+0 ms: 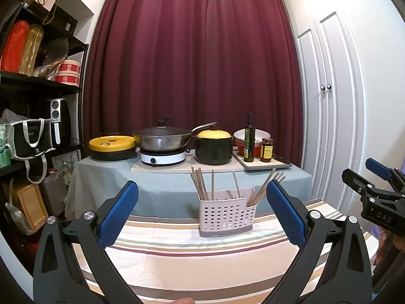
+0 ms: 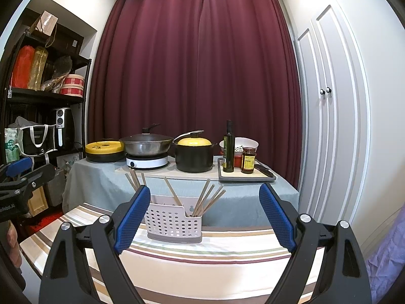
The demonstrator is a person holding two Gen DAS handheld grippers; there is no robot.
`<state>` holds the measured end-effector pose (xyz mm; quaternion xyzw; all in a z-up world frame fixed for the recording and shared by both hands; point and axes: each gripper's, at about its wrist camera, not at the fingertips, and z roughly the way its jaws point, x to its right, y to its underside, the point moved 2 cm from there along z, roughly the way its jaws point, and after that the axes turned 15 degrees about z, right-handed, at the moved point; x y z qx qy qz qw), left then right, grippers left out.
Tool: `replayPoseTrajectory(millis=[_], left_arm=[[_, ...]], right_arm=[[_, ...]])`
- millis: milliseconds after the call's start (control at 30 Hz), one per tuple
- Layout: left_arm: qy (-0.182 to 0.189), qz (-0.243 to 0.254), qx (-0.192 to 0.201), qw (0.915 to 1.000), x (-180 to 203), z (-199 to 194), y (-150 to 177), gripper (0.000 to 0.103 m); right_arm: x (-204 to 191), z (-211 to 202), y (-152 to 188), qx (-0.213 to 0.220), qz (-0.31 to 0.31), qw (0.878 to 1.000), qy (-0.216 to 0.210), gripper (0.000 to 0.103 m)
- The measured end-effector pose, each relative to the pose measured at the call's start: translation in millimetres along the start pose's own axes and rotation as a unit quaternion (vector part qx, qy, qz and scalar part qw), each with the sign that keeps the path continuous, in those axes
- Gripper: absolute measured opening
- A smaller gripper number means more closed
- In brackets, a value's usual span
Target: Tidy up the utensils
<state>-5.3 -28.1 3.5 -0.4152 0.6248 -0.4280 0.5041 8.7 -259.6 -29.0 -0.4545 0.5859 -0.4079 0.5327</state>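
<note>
Our striped bench [image 1: 202,266] lies bare under both tools. The white holder [image 1: 226,216] stands just ahead of them, with the chopsticks [image 1: 200,183] already inside. Our left tool [image 1: 202,212] and right tool [image 2: 205,217] gape wide, holding nothing. We think little is left.

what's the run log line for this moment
left tongs: open, empty | right tongs: open, empty | chopsticks: in utensil caddy | striped tablecloth
</note>
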Motion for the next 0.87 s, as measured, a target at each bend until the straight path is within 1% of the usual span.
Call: replayPoseTrajectory(millis=[200,367,500,733,867], left_arm=[[-0.001,0.000,0.006,1.0000,2,0,1,0.099],[-0.027,0.000,0.004,0.9996,1,1,3,0.099],[-0.010,-0.009,0.002,0.9999,-2,3,5,0.099],[-0.005,-0.014,-0.006,0.9999,-6,12,8,0.099],[0.000,-0.014,-0.026,0.9996,-6,30,20,0.099]], right_arm=[[2,3,3,-0.005,-0.001,1.000,0.001,0.085],[4,4,4,-0.007,-0.002,1.000,0.002,0.085],[4,4,5,-0.007,-0.001,1.000,0.001,0.085],[8,10,8,-0.013,0.000,1.000,0.006,0.085],[12,23,16,-0.025,0.004,1.000,0.014,0.085]])
